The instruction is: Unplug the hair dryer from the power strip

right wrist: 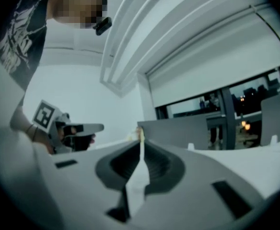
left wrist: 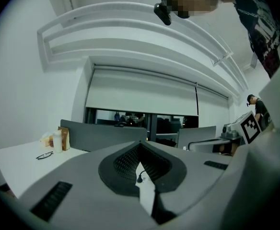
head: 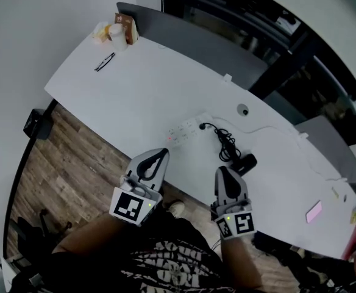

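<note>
Grey left claw (head: 163, 154), grey right claw (head: 222, 171)

I'm at a long white curved desk (head: 147, 84) with a grey partition (head: 190, 38) along its far edge. Wood-plank floor (head: 68, 163) below me, plain white wall (head: 25, 23) on my left. Ahead there's a dark window (left wrist: 130, 119), white roller blind (left wrist: 140, 92) pulled over its upper part, stepped white ceiling cove (left wrist: 130, 30) above. Light is dim and even.

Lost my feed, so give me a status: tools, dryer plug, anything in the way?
Both shut, empty: left tool, right tool, at the desk edge. Hair dryer plug looks seated in power strip, untouched. Nothing blocking the plug.
</note>
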Demonstrator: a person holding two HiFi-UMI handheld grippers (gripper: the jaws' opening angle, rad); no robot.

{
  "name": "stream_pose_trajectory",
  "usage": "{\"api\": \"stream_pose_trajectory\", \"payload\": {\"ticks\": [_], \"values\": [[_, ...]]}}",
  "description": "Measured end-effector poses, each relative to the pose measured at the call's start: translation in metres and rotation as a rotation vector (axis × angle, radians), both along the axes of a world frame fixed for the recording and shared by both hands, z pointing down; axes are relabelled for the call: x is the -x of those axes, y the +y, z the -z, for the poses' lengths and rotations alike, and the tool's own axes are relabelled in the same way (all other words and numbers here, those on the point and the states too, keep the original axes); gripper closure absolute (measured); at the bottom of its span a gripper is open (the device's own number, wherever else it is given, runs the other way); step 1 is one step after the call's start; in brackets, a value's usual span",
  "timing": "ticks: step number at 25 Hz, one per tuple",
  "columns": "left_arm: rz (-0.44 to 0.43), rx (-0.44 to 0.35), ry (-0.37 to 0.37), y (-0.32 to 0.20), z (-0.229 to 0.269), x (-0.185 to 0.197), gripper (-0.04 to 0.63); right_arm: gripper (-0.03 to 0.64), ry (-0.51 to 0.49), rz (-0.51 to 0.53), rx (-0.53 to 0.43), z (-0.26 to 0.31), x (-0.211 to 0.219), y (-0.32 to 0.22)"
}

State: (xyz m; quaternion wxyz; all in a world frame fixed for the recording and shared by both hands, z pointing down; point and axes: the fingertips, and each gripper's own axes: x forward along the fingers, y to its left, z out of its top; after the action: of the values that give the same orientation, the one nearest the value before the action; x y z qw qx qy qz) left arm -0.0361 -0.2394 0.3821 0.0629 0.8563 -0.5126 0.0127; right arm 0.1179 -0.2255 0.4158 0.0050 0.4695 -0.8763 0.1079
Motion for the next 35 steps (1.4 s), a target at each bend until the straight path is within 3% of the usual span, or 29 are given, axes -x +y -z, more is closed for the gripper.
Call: {"api": "stream_pose_trajectory", "payload": {"ticks": [4,8,12,15,17,27,30,35], "values": [[-0.034,0.059,-0.007,-0.024,-0.03,-0.004,0.568,0.572,0.018,-0.012,0.081,-0.04,0.015,-0.03],[-0.083,0.168,0.023,-0.055,-0.07,-0.014,0.568,0.572,0.062,-0.038,0.172,-0.094,0.031,-0.068],[-0.148,0.241,-0.022,-0.086,-0.109,-0.027,0.568,0.569,0.077,-0.067,0.248,-0.14,0.042,-0.103],[-0.186,0.308,-0.058,-0.109,-0.142,-0.039,0.568,0.491,0.101,-0.087,0.303,-0.167,0.046,-0.122],[-0.206,0.347,-0.076,-0.123,-0.164,-0.044,0.568,0.481,0.123,-0.118,0.339,-0.182,0.045,-0.133],[-0.297,0.5,-0.15,-0.159,-0.245,-0.072,0.568,0.469,0.18,-0.214,0.389,-0.215,0.036,-0.173],[-0.341,0.533,-0.205,-0.154,-0.259,-0.08,0.568,0.47,0.2,-0.22,0.394,-0.221,0.037,-0.177],[-0.355,0.513,-0.346,-0.151,-0.271,-0.086,0.568,0.479,0.227,-0.215,0.416,-0.228,0.037,-0.18]]}}
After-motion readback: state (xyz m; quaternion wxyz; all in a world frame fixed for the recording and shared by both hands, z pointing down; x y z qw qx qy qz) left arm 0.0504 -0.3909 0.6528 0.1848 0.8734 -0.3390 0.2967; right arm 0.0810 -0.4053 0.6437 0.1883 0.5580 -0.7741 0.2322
